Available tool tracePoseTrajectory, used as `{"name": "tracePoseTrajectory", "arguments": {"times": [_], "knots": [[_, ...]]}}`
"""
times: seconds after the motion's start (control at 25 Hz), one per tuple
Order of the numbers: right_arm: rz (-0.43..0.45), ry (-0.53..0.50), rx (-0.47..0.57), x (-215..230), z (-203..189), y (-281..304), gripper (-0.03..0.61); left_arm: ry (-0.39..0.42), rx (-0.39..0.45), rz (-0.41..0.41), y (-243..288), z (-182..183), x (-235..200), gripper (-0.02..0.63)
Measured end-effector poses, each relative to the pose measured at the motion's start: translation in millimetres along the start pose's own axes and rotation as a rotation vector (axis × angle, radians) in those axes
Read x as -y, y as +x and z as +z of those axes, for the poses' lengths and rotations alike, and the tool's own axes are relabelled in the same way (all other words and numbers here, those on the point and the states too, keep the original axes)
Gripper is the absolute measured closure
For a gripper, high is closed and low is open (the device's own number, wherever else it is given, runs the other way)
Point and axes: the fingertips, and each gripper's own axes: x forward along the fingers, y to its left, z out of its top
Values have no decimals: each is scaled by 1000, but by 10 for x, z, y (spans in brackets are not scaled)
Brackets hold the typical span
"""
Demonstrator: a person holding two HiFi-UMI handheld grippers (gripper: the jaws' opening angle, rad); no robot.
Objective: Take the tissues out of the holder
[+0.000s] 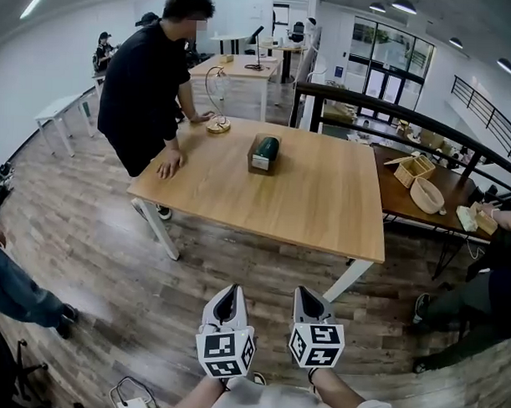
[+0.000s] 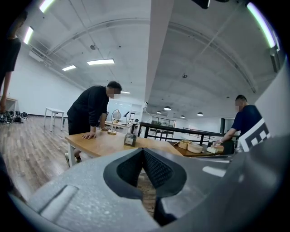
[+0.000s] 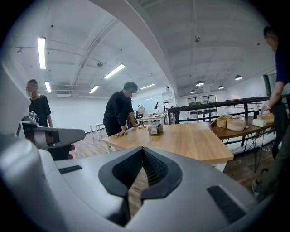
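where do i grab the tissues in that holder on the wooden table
Likely at the white patch on the near end of the tissue holder, coming from this side of the table: that end faces you. Too small to confirm it is tissue.

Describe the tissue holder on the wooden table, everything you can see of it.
The tissue holder is a small, dark, box-shaped case with a rounded dark green top and a paler end face turned toward the camera. It stands on the light wooden table, near the middle, toward the far edge. Only the table touches it; a standing person's hand rests on the tabletop, apart from it. Whether tissues stick out is too small to tell.
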Motion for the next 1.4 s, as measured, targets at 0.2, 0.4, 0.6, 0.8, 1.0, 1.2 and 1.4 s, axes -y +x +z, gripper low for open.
{"name": "tracePoseTrajectory", "arguments": {"times": [0.2,0.4,0.6,0.8,1.0,1.2,1.4], "knots": [[-21,6,6,134,39,231,574,5,-5,-15,293,-1,-50,621],[-56,14,17,295,153,592,574,15,0,-45,734,83,-122,621],[-72,16,42,307,398,1085,574,27,7,-69,1218,263,-329,621],[-86,33,52,315,645,1607,574,36,-6,-78,1719,444,-599,621],[-101,47,49,332,793,2090,574,42,-10,-90,2180,599,-836,621],[-116,59,48,351,938,2553,574,50,-20,-107,2624,703,-1029,621],[-132,63,58,380,1080,2889,574,53,-18,-125,2977,807,-1163,621]]}}
